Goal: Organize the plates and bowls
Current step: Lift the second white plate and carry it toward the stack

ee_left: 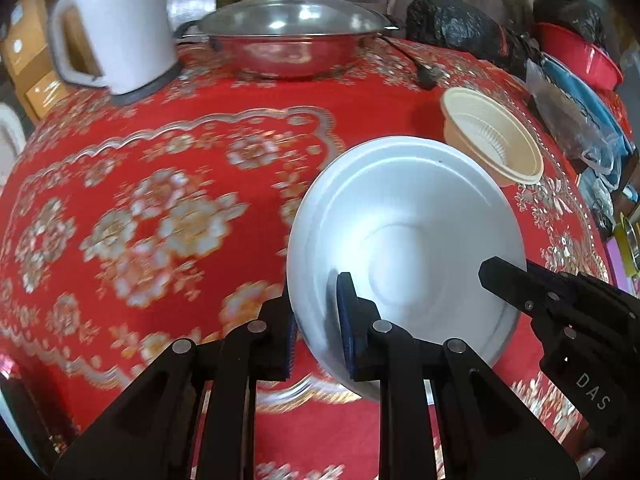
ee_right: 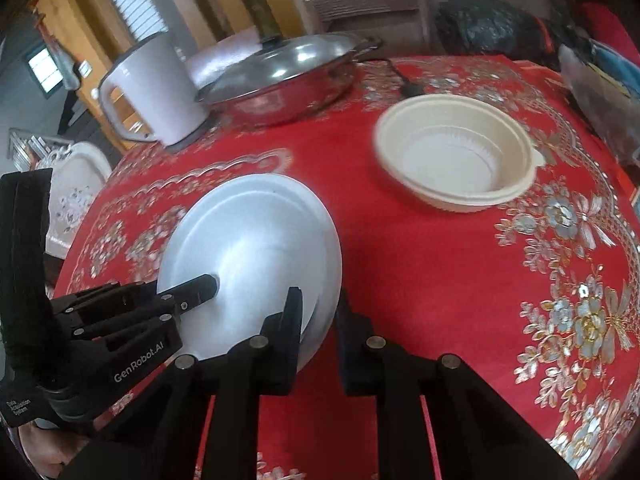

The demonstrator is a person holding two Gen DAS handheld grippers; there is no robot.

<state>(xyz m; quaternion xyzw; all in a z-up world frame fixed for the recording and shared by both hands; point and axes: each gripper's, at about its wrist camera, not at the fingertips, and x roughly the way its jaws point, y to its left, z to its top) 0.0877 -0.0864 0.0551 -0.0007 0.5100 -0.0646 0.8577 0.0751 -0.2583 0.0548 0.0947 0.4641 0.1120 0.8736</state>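
Note:
A white plate (ee_left: pixel 408 216) is held tilted above the red tablecloth; it also shows in the right wrist view (ee_right: pixel 256 240). My left gripper (ee_left: pixel 316 320) is shut on its near left rim. My right gripper (ee_right: pixel 320 312) is shut on its right rim and shows in the left wrist view (ee_left: pixel 504 276) reaching in from the right. The left gripper shows at the left of the right wrist view (ee_right: pixel 200 288). A cream bowl (ee_right: pixel 456 156) stands on the table behind the plate, to the right; it also shows in the left wrist view (ee_left: pixel 492 136).
A steel pan with a glass lid (ee_left: pixel 292 36) and a white kettle (ee_left: pixel 116 24) stand at the back of the table. Black bags (ee_left: pixel 460 24), a red basin (ee_left: pixel 580 56) and blue packages (ee_left: pixel 580 100) crowd the right edge. A black plug (ee_right: pixel 412 90) lies near the bowl.

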